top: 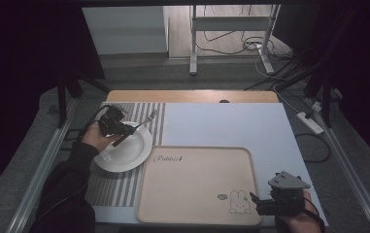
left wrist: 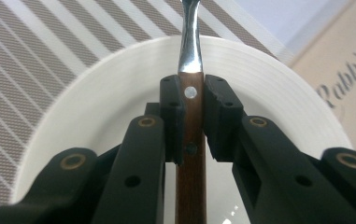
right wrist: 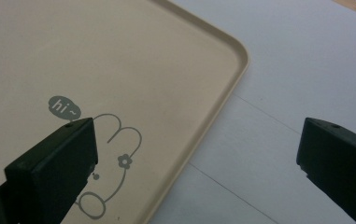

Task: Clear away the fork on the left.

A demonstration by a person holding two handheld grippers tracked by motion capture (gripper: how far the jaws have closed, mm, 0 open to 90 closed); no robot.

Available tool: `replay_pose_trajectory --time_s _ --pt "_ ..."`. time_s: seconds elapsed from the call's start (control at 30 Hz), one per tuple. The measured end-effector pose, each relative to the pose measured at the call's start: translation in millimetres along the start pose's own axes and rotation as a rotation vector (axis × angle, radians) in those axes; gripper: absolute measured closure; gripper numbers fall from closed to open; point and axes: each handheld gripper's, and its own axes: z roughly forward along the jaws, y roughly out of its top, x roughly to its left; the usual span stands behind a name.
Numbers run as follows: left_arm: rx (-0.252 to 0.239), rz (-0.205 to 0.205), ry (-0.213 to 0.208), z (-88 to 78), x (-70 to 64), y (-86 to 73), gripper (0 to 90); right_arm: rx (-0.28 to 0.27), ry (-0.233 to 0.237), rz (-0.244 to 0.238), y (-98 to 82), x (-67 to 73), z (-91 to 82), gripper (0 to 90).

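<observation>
High view shows the left gripper (top: 116,127) over the white plate (top: 136,150), which sits on the striped placemat (top: 119,187) near the table's left edge, and a fork (top: 139,124) slants out from it toward the table's far edge, its tines past the plate's far rim. In the left gripper view the jaws are nearly closed, both pads pressed flat against the sides of the fork's wooden handle (left wrist: 190,140) just below where the bright steel neck (left wrist: 189,46) begins, the plate (left wrist: 269,84) beneath it. The fork looks light and stiff, so it should not sag in the grip, but the polished wood and steel are probably slippery, and held this near its neck it could pivot if it is knocked against the rim. The riveted wooden handle is the better place to hold than the narrow steel neck. The plate is likely ceramic and would chip under a hard tap. The right gripper (top: 265,206) waits at the near right corner of the beige tray (top: 197,204), jaws wide apart, with nothing between them.
</observation>
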Motion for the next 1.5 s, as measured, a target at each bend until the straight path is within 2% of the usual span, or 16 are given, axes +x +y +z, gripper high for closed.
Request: replay_pose_trajectory --time_s 0.03,0.13,0.17,0.27,0.37,0.47,0.57,0.63,0.87,0.93,0.97,1.0,1.2,1.33,1.5 --pt "-0.003 0.003 -0.010 -0.6 -7.6 -1.0 77.8 -0.001 -0.001 -0.001 0.0 0.1 -0.1 0.0" --pt "-0.001 0.010 -0.018 -1.5 -18.4 -2.8 77.8 -0.002 0.000 -0.002 -0.1 0.1 -0.3 0.0" --pt "-0.001 0.010 -0.018 -1.5 -18.4 -2.8 77.8 -0.002 0.000 -0.002 -0.1 0.1 -0.3 0.0" --pt "-0.002 0.013 -0.030 -2.8 -31.4 -7.4 77.8 -0.006 0.001 -0.004 -0.2 0.3 -0.6 0.0" --pt "-0.002 0.008 -0.034 -3.8 -37.4 -9.6 77.8 -0.007 0.001 -0.005 -0.2 0.4 -0.7 0.0" --pt "0.006 0.008 -0.025 -5.3 -46.1 -12.4 77.8 -0.009 0.001 -0.006 -0.2 0.5 -1.0 0.0" --pt "-0.002 -0.009 -0.039 -6.2 -53.3 -16.5 77.8 -0.013 0.000 -0.008 -0.4 0.6 -1.1 0.0" --pt "0.003 -0.016 -0.054 -5.2 -62.9 -20.1 77.8 -0.015 0.000 -0.009 -0.5 0.7 -1.2 0.0" --pt "0.028 0.012 -0.043 -2.3 -86.9 -26.3 77.8 -0.019 0.001 -0.015 -0.7 1.0 -2.1 0.0" --pt "0.022 -0.001 -0.060 -1.7 -92.8 -29.0 77.8 -0.020 0.002 -0.016 -0.7 1.0 -2.2 0.0" --pt "0.028 0.002 -0.066 -0.7 -99.6 -31.1 77.8 -0.020 0.002 -0.016 -0.7 1.0 -2.2 0.0" --pt "0.028 0.002 -0.066 -0.7 -99.6 -31.1 77.8 -0.020 0.002 -0.016 -0.7 1.1 -2.2 0.0" --pt "0.046 0.005 -0.096 5.7 -121.0 -32.5 77.8 -0.022 0.000 -0.020 -0.7 1.4 -2.1 0.0" --pt "0.063 0.012 -0.117 14.5 -140.5 -31.8 77.8 -0.022 0.000 -0.021 -0.8 1.5 -2.1 0.0" --pt "0.072 0.012 -0.124 20.3 -153.7 -30.4 77.8 -0.022 0.001 -0.022 -0.8 1.6 -2.1 0.0"
